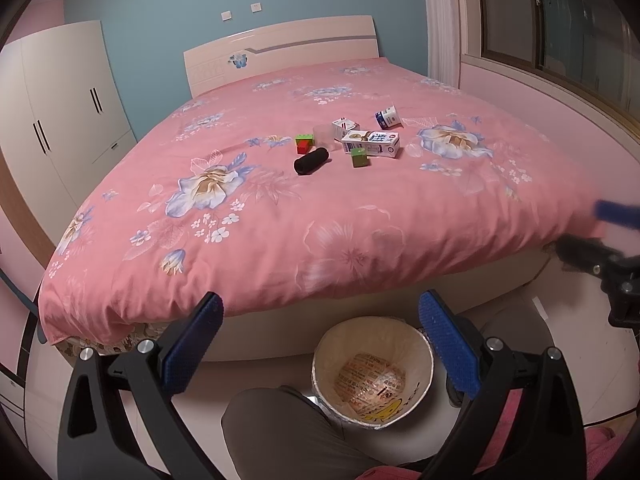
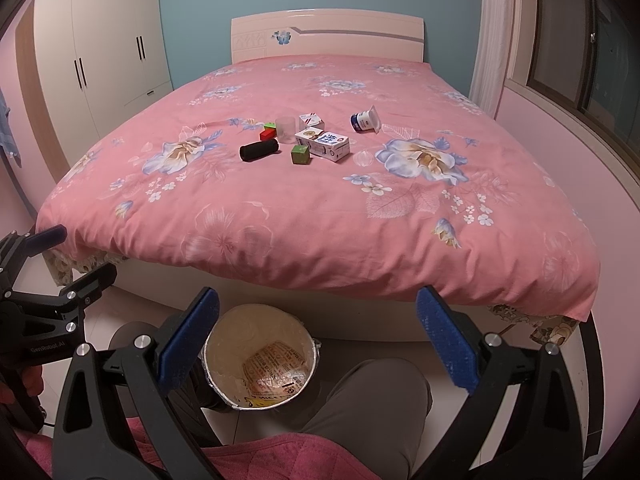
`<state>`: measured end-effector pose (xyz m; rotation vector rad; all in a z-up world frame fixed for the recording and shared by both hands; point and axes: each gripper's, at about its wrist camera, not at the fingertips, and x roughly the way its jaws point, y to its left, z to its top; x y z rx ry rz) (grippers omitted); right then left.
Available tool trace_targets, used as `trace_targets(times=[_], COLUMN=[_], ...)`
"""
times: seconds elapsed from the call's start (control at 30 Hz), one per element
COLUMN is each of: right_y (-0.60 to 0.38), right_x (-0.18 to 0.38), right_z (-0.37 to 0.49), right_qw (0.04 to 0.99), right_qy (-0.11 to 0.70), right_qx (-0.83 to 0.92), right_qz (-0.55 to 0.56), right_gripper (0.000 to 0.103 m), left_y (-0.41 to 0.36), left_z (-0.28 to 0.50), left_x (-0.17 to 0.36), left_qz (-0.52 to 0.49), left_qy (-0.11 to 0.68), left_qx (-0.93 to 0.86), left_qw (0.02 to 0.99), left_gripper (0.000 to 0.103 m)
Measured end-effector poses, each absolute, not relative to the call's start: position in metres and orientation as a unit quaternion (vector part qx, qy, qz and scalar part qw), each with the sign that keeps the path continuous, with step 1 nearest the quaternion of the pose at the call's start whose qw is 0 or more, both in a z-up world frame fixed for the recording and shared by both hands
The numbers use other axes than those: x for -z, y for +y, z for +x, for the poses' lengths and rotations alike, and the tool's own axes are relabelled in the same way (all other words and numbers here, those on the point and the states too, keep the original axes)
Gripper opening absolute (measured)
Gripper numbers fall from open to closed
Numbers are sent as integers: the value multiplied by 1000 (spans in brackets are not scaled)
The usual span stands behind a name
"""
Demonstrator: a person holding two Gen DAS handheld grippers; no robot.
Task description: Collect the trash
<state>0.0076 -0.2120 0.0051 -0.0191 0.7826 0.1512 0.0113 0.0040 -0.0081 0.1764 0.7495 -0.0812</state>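
Observation:
On the pink floral bedspread (image 1: 320, 208) (image 2: 320, 216) lies a cluster of items: a white-and-blue milk carton (image 1: 371, 143) (image 2: 323, 143), a small carton (image 1: 345, 124) (image 2: 312, 119), a tipped yogurt cup (image 1: 387, 116) (image 2: 365, 120), a clear plastic cup (image 1: 323, 134) (image 2: 285, 128), a black roll (image 1: 311, 161) (image 2: 258, 149), a green cube (image 1: 359, 157) (image 2: 300, 155) and a red-green block (image 1: 303, 143) (image 2: 267, 131). A lined bin (image 1: 373, 372) (image 2: 262, 360) holding a wrapper stands on the floor below. My left gripper (image 1: 320, 344) and right gripper (image 2: 318, 340) are open, empty, short of the bed.
A white wardrobe (image 1: 68, 112) (image 2: 100, 64) stands at the left, the headboard (image 2: 328, 32) at the back, a window (image 1: 560, 28) at the right. The person's knee in grey trousers (image 1: 288, 428) (image 2: 372, 408) is beside the bin. A pink cloth (image 2: 272, 460) lies low.

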Motion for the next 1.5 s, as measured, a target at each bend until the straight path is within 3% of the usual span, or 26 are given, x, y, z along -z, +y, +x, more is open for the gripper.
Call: trace_targets(times=[0.83,1.5], right_y=[-219,-216], right_x=[-9,-20], right_z=[22,161], right_qw=[922,924], right_qy=[379,366], right_qx=[-77,-89], right_qz=[-15,-65], right_gripper=[96,96], left_y=[9,20], left_z=[43,209], left_x=[3,7], left_qz=[76,90], left_qy=[369,379], left_qx=[33,37], left_qw=[926,920], left_gripper=[100,100])
